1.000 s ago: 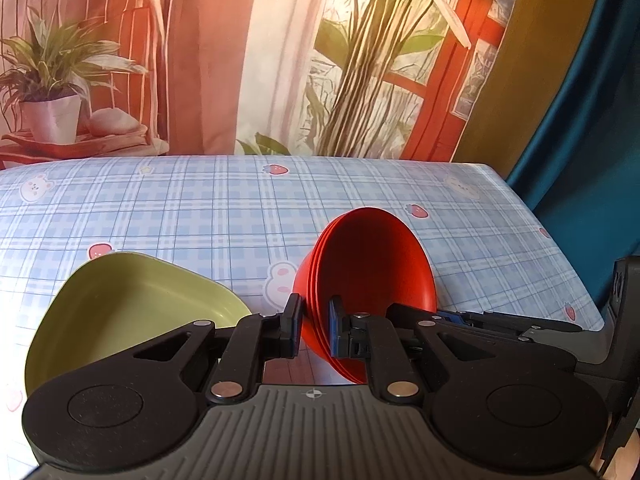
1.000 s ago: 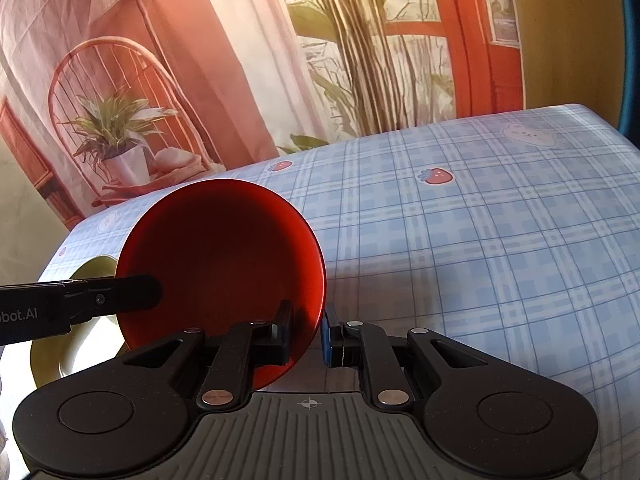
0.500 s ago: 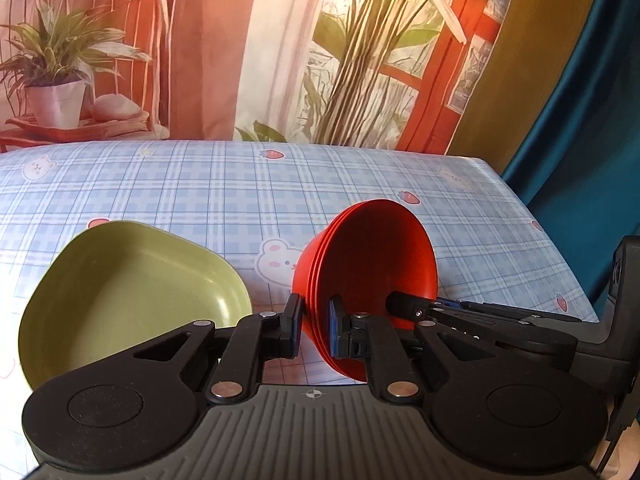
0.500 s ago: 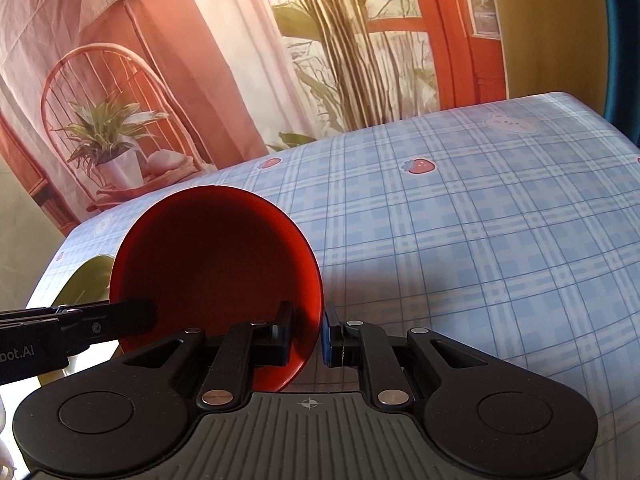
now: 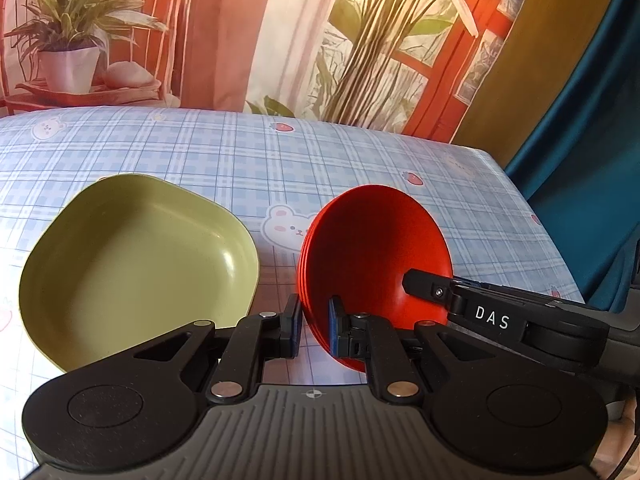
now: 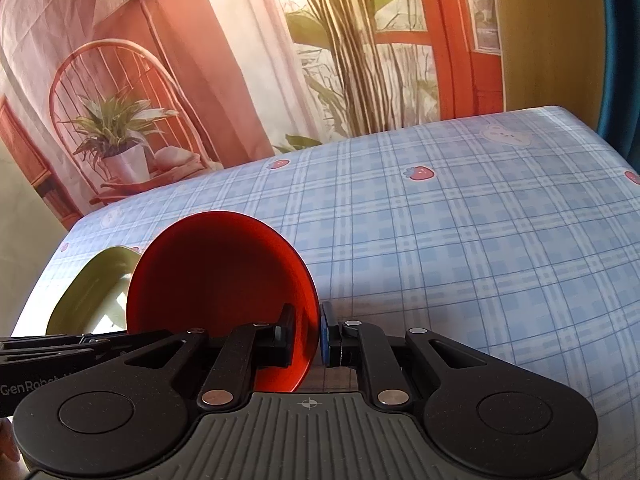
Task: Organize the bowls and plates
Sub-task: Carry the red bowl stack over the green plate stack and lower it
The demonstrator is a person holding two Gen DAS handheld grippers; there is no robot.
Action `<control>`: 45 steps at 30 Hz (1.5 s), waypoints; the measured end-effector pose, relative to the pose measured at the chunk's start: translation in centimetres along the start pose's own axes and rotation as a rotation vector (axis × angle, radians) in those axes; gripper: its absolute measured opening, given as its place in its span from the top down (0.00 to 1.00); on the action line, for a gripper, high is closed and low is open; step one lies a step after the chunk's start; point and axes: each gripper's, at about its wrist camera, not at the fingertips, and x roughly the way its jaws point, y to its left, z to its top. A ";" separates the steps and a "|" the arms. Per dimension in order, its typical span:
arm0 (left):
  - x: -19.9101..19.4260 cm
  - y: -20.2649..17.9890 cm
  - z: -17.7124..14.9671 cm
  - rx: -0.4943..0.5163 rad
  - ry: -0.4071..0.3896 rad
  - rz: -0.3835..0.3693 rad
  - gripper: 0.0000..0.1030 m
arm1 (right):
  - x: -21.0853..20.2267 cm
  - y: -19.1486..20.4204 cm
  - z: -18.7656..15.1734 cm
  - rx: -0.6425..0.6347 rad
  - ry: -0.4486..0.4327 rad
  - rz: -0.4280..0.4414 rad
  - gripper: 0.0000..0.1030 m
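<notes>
The surface is covered by a blue plaid cloth printed with bears and strawberries. Behind it hangs a printed backdrop showing a chair, a potted plant and a red window frame; a teal curtain hangs at the right edge of the left wrist view.

The green dish sits on the left part of the surface, opening upward. It is a rounded, shallow dish. In the right wrist view only its near edge shows, to the left of and partly behind the red bowls.

The red bowls form a nested stack; several rims show at its left edge in the left wrist view. The stack is tipped on edge, with the opening facing right in the left wrist view and toward the camera in the right wrist view. It stands just right of the green dish; whether the two touch cannot be told.

The left tool is clamped on the lower rim of the stack, one finger outside and one inside. The right tool is clamped on the rim at the opposite side, with its blue pad against the outer wall. In the left wrist view, the right tool's finger reaches into the stack from the right.
</notes>
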 end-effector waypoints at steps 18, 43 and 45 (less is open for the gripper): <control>-2.4 0.1 -0.2 0.010 -0.043 -0.009 0.86 | -2.6 1.4 0.3 -0.018 -0.031 0.011 0.89; -7.1 4.6 -0.2 -0.069 -0.117 0.008 0.86 | -3.2 7.7 1.4 -0.113 -0.044 0.055 0.89; -7.5 5.5 -0.2 -0.083 -0.124 0.013 0.86 | -2.8 8.7 1.6 -0.125 -0.037 0.065 0.89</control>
